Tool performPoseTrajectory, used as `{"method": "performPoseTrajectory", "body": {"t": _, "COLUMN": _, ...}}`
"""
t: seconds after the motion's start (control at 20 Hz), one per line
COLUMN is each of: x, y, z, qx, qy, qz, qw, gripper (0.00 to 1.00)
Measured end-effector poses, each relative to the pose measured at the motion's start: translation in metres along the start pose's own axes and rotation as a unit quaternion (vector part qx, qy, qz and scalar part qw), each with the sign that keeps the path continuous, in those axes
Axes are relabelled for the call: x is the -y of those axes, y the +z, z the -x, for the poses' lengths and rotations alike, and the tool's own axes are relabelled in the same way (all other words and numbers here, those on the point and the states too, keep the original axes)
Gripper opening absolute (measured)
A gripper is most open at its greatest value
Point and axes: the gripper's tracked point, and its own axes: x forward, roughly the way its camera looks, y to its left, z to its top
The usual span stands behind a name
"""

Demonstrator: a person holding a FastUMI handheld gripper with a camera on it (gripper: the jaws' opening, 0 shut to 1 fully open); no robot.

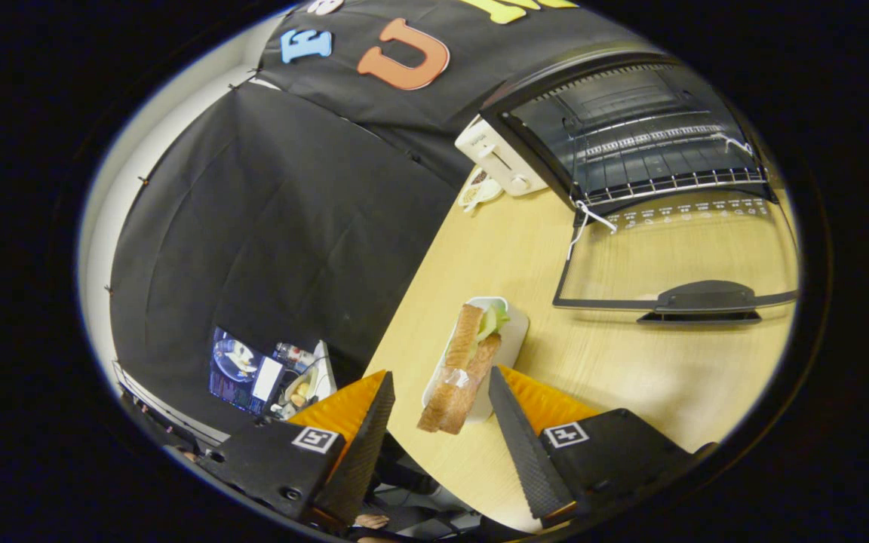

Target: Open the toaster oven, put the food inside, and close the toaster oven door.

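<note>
A sandwich of toasted bread with green lettuce lies on a small white plate on the wooden table. My gripper is open, its two fingertips flanking the sandwich's near end with a gap on each side. Beyond the plate stands the black toaster oven with its wire rack exposed. Its glass door is folded down flat over the table, and the door handle points toward me.
A white pop-up toaster stands beside the oven, with a small dish in front of it. The table's edge runs just beside the plate. Past that edge, lower down, sit a lit screen and clutter.
</note>
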Motion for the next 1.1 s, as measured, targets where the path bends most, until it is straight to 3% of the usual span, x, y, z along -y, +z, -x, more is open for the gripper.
{"method": "performPoseTrajectory", "body": {"t": 0.1, "x": 0.004, "y": 0.000, "z": -0.007, "qx": -0.009, "qy": -0.002, "qz": -0.008, "qw": 1.000, "gripper": 0.81}}
{"method": "performPoseTrajectory", "body": {"t": 0.25, "x": 0.010, "y": -0.002, "z": -0.011, "qx": -0.015, "qy": -0.010, "qz": -0.002, "qw": 1.000, "gripper": 0.63}}
{"method": "performPoseTrajectory", "body": {"t": 0.55, "x": 0.005, "y": 0.002, "z": -0.004, "qx": -0.003, "qy": 0.004, "qz": 0.006, "qw": 1.000, "gripper": 0.39}}
{"method": "performPoseTrajectory", "body": {"t": 1.1, "x": -0.022, "y": 0.022, "z": 0.031, "qx": 0.055, "qy": 0.055, "qz": 0.007, "qw": 0.997, "gripper": 0.25}}
